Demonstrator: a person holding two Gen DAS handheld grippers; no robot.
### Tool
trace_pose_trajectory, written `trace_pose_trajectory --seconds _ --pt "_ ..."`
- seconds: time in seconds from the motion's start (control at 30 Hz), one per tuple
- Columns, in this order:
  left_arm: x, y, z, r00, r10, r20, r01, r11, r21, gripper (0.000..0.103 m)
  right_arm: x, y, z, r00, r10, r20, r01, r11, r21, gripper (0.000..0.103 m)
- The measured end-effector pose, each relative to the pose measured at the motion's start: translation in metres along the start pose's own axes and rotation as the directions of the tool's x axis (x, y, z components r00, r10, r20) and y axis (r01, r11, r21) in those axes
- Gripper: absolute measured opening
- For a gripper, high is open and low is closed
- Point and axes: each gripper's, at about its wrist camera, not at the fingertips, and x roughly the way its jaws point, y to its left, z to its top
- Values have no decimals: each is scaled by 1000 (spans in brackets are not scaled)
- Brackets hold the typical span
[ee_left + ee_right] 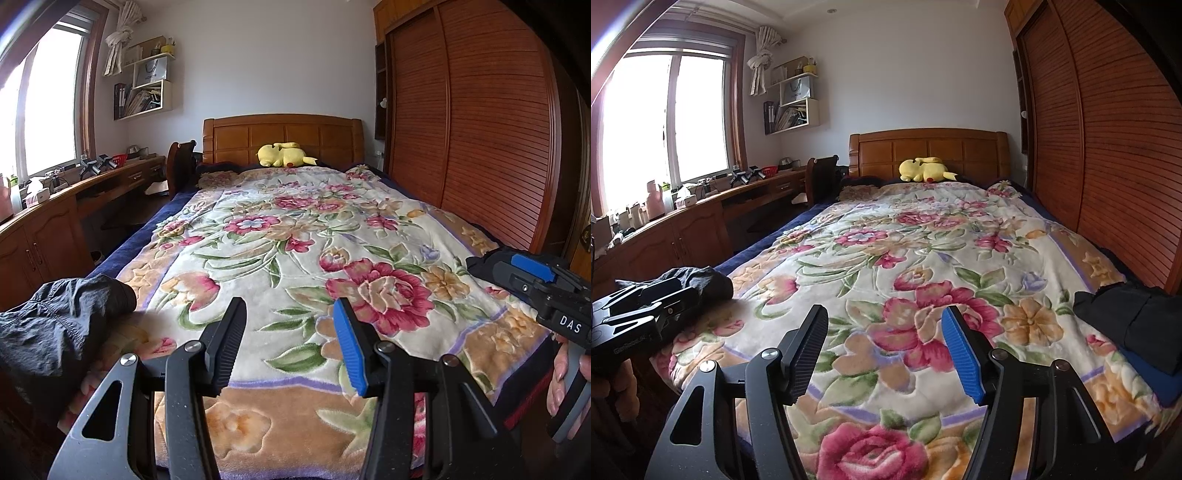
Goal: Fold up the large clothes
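Note:
A dark grey crumpled garment (55, 325) lies at the bed's near left corner; it also shows in the right wrist view (698, 282). A stack of folded dark clothes (1134, 325) sits at the near right edge of the bed. My left gripper (288, 314) is open and empty above the floral blanket (295, 229), to the right of the grey garment. My right gripper (884, 321) is open and empty above the blanket (923, 240), between the two. Each gripper shows at the edge of the other's view.
A yellow plush toy (284, 154) lies by the wooden headboard (280, 136). A wooden slatted wardrobe (472, 140) runs along the bed's right side. A desk with small items (92, 184) and a chair (181, 162) stand on the left under the window.

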Motion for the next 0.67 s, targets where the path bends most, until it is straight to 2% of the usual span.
trace_pose_trajectory --seconds 0.67 --pt "-1 1 1 1000 -2 3 2 1000 -2 50 0 0 0 1000 2 5 -2 1000 8 67"
